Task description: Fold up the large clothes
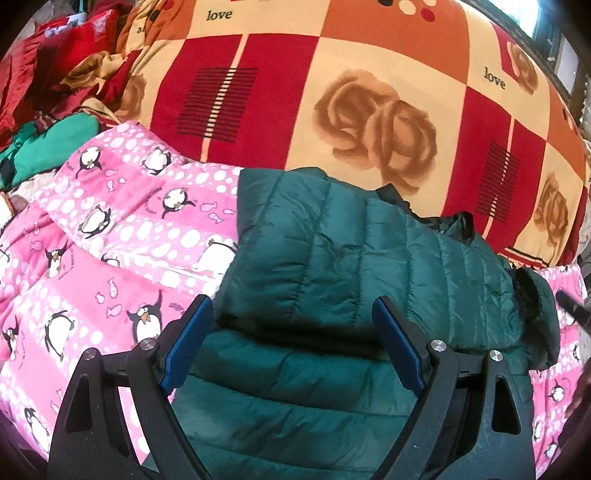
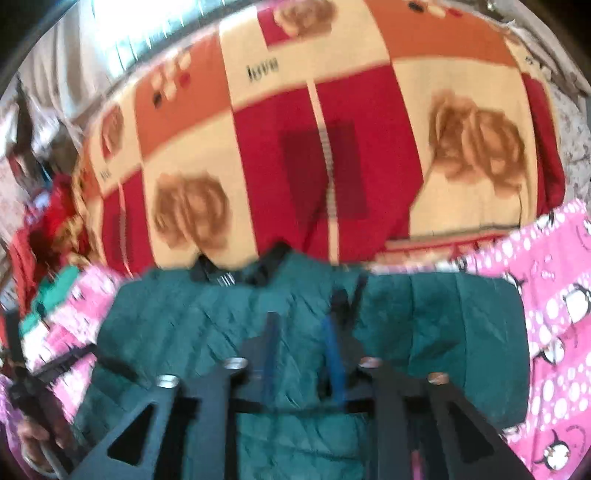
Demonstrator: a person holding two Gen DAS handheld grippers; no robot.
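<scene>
A dark green quilted puffer jacket (image 1: 362, 258) lies partly folded on a pink penguin-print blanket (image 1: 110, 236). My left gripper (image 1: 291, 314) is open, its blue-padded jaws wide apart just above the jacket's folded edge, holding nothing. In the blurred right wrist view the jacket (image 2: 443, 332) spreads across the middle, its black collar at the far edge. My right gripper (image 2: 303, 332) hovers over the jacket's middle with its jaws a narrow gap apart; nothing is clearly held between them. The left gripper and the hand holding it show at the left edge of that view.
A red, orange and cream rose-patterned blanket (image 1: 332, 92) covers the bed beyond the jacket. A green garment (image 1: 48, 147) and a pile of red cloth (image 1: 55, 55) lie at the far left. A window (image 2: 155, 33) is behind the bed.
</scene>
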